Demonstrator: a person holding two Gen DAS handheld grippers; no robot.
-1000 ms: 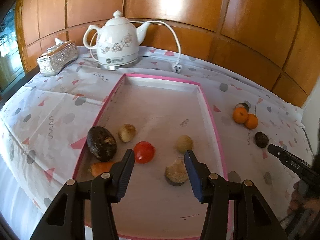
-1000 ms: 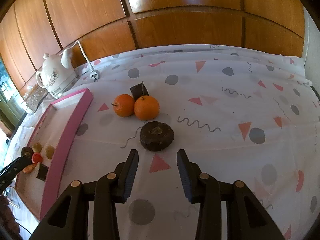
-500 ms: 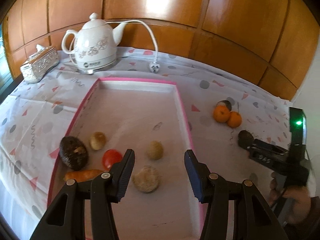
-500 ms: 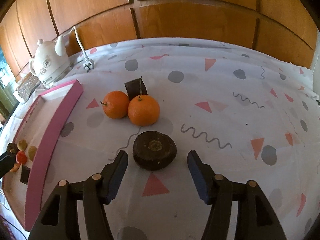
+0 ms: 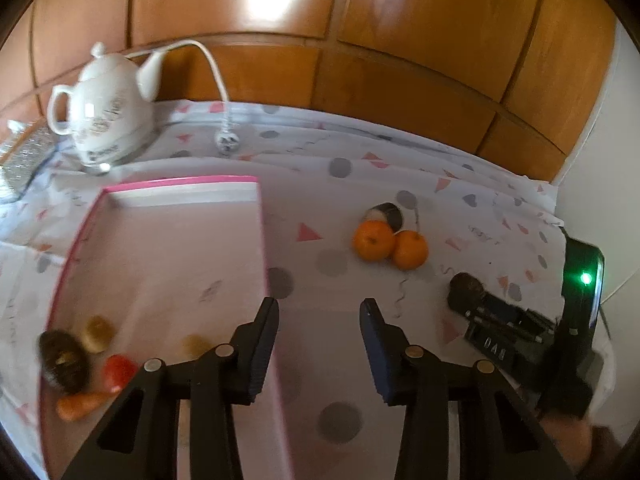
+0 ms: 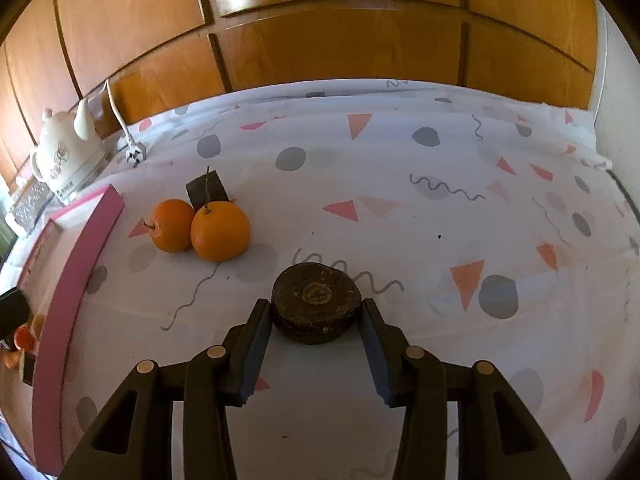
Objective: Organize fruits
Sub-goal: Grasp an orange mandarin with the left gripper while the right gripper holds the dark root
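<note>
In the right wrist view my right gripper point(image 6: 316, 308) is open, with one finger on each side of a dark brown round fruit point(image 6: 316, 300) that rests on the tablecloth. Two oranges point(image 6: 220, 230) lie to its left, with a dark block point(image 6: 206, 190) behind them. In the left wrist view my left gripper point(image 5: 318, 312) is open and empty over the right rim of the pink tray point(image 5: 262, 240). The tray holds a dark fruit point(image 5: 64, 360), a red tomato point(image 5: 118, 370), a carrot point(image 5: 78, 406) and small tan fruits point(image 5: 96, 332). The right gripper point(image 5: 460, 296) shows there at the dark fruit point(image 5: 466, 282).
A white teapot-shaped kettle point(image 5: 106, 120) with its cord and plug point(image 5: 228, 142) stands at the back left, beside a silver tissue box point(image 5: 24, 152). A wood-panelled wall point(image 6: 340, 40) runs behind the table. The patterned tablecloth point(image 6: 460, 220) covers the table.
My right gripper has moved forward until its fingers flank the dark round fruit. My left gripper has swung right, from over the tray's fruits to over the tray's right rim.
</note>
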